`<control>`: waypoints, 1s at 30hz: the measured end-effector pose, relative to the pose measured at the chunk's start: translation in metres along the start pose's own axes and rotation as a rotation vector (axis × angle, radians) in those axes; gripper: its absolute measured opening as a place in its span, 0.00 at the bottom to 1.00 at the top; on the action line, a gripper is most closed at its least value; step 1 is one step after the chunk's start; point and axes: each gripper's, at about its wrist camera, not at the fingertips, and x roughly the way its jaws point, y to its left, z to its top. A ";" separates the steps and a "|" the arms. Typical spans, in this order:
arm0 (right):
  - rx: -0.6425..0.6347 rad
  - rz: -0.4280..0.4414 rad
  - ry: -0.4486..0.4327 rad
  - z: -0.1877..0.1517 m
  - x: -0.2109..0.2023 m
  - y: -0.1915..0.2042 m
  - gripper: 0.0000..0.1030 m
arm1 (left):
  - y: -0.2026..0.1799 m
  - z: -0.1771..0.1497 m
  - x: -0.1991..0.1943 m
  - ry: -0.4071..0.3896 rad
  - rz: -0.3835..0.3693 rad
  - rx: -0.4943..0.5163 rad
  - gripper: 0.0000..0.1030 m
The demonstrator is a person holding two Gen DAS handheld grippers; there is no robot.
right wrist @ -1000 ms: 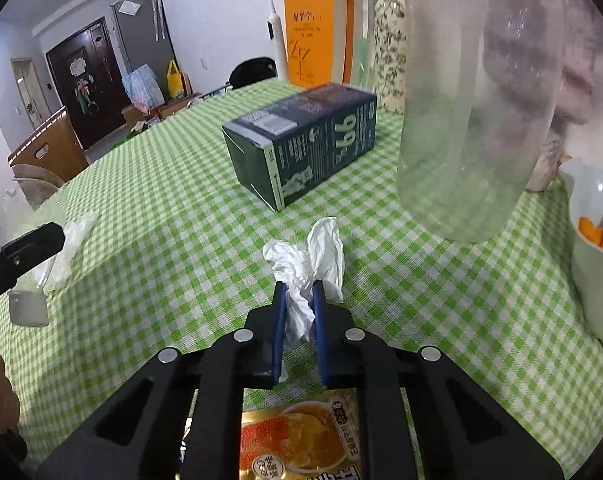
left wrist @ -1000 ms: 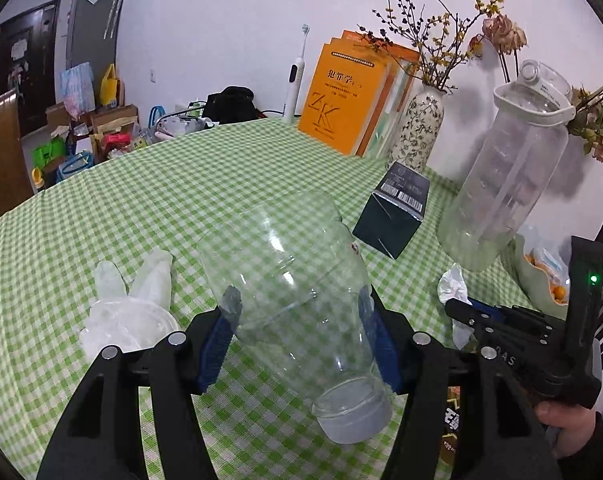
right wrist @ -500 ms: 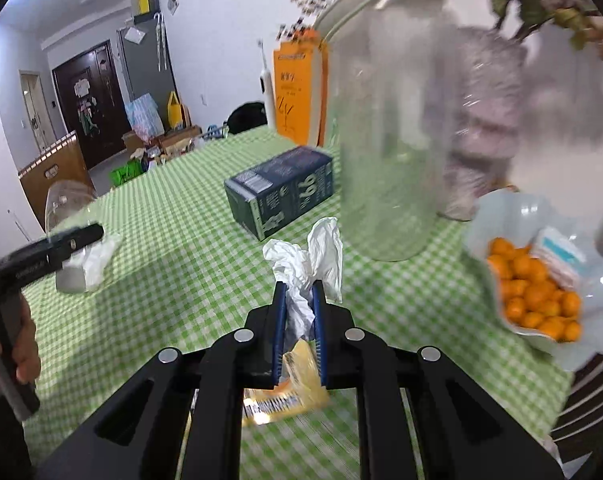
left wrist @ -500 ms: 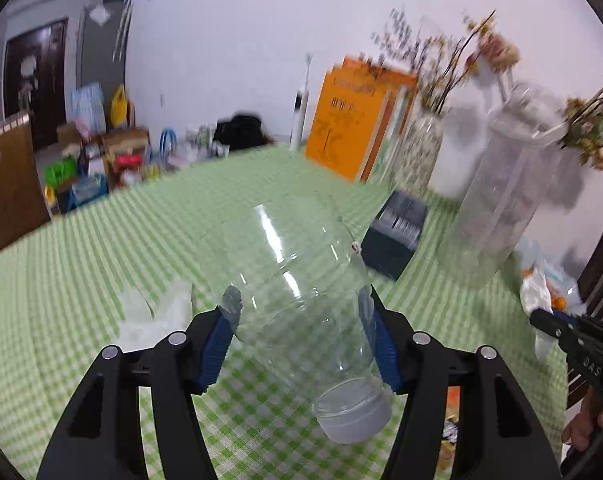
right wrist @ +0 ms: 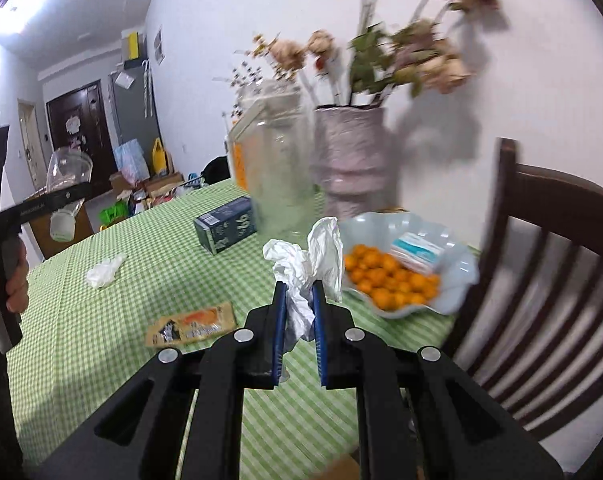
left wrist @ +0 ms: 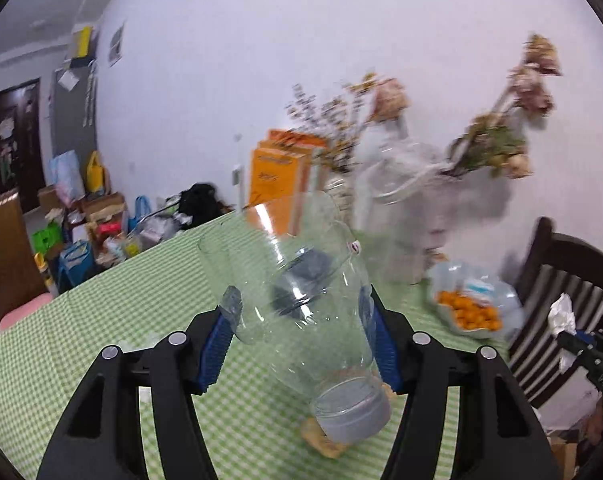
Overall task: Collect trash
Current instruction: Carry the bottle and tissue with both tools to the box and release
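My left gripper is shut on a clear plastic bottle with a grey cap, held neck-down in the air above the green checked table. The same bottle shows at the left edge of the right wrist view, in the other gripper. My right gripper is shut on a crumpled white tissue, lifted off the table. That tissue appears at the far right of the left wrist view. On the cloth lie a white wad, an orange snack wrapper and a dark carton.
A large clear jug, a vase of dried flowers and orange books stand along the wall. A pale bowl of small oranges sits at the table's right end beside a dark wooden chair. Clutter fills the floor beyond.
Both grippers have risen and drawn back from the table with their loads. The tissue has come off the cloth, and the views now tilt up toward the wall and chair.
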 end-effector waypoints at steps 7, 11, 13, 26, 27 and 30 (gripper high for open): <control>0.013 -0.081 0.012 -0.043 -0.065 -0.051 0.13 | -0.094 -0.011 -0.042 -0.020 -0.151 0.084 0.57; 0.040 -0.127 0.057 -0.074 -0.093 -0.079 0.13 | -0.148 -0.032 -0.052 0.009 -0.235 0.137 0.57; 0.049 -0.153 0.080 -0.091 -0.106 -0.093 0.13 | -0.180 -0.046 -0.053 0.038 -0.277 0.155 0.57; 0.092 -0.216 0.401 -0.202 -0.133 -0.164 0.13 | -0.338 -0.202 -0.042 0.338 -0.511 0.271 0.57; 0.090 -0.193 0.441 -0.212 -0.129 -0.165 0.13 | -0.345 -0.213 -0.040 0.358 -0.516 0.275 0.57; 0.064 -0.141 0.535 -0.235 -0.117 -0.164 0.13 | -0.367 -0.245 -0.030 0.448 -0.561 0.256 0.57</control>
